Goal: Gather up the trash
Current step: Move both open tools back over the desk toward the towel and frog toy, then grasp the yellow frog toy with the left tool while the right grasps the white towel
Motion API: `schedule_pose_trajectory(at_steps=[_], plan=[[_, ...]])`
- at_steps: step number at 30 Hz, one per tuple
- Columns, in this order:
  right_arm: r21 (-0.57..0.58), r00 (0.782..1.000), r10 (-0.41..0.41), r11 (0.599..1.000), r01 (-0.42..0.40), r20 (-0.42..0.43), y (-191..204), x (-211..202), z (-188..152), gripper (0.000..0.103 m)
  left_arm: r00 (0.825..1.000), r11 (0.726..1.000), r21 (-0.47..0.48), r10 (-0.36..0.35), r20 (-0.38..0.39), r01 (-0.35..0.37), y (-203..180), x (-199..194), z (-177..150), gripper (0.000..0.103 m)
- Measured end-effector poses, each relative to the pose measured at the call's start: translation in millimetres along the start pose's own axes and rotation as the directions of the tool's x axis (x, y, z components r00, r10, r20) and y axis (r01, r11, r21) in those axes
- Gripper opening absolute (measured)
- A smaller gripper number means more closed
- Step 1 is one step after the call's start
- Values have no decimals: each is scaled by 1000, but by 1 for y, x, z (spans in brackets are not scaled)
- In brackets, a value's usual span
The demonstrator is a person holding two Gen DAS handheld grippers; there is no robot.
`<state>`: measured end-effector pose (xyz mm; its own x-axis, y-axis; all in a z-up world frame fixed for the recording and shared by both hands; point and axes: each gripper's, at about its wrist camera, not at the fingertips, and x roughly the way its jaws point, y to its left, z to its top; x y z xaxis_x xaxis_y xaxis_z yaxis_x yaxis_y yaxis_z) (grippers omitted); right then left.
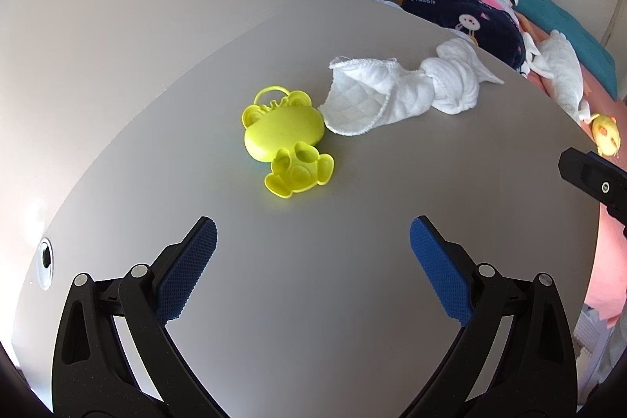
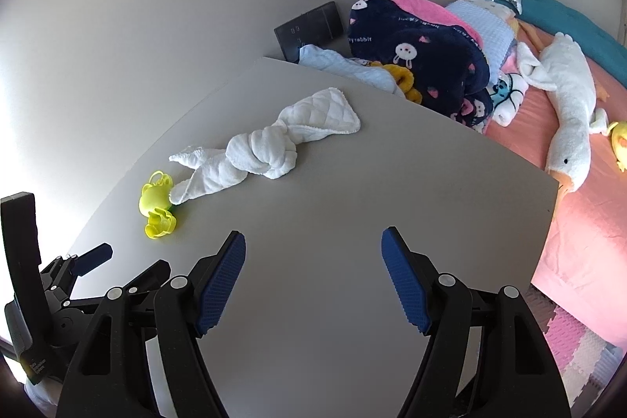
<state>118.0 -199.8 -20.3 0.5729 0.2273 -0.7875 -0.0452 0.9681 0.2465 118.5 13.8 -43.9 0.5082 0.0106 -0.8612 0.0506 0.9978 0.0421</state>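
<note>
Only the left wrist view shows the round cable hole (image 1: pixel 46 263) in the grey table (image 1: pixel 333 281); only the right wrist view shows the white goose plush (image 2: pixel 564 112) whole on the pink bed (image 2: pixel 580 234). The left gripper (image 1: pixel 313 241) and right gripper (image 2: pixel 313 241) hang spread wide and empty over the table. Beyond them, mid-table, the yellow frog toy (image 1: pixel 286 140) touches a knotted white cloth (image 1: pixel 407 89).
</note>
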Motion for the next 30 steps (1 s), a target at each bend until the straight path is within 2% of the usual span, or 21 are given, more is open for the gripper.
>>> schedule_pose_trajectory(at_steps=[6,11,21,30], plan=[[-15,1000,-2,1000,1,-22,7,19,7,73,1000,1000,-28,10,5,-9,12,17,15,94],[-25,1000,7,1000,-8,-29,13,32,18,73,1000,998,-60,8,-16,-9,23,35,26,84],[-23,998,29,999,-30,-47,27,63,41,73,1000,998,-59,15,-15,-16,34,56,44,83],[-60,1000,12,998,-13,-27,38,88,53,73,1000,998,-55,-17,-10,17,39,63,50,61]])
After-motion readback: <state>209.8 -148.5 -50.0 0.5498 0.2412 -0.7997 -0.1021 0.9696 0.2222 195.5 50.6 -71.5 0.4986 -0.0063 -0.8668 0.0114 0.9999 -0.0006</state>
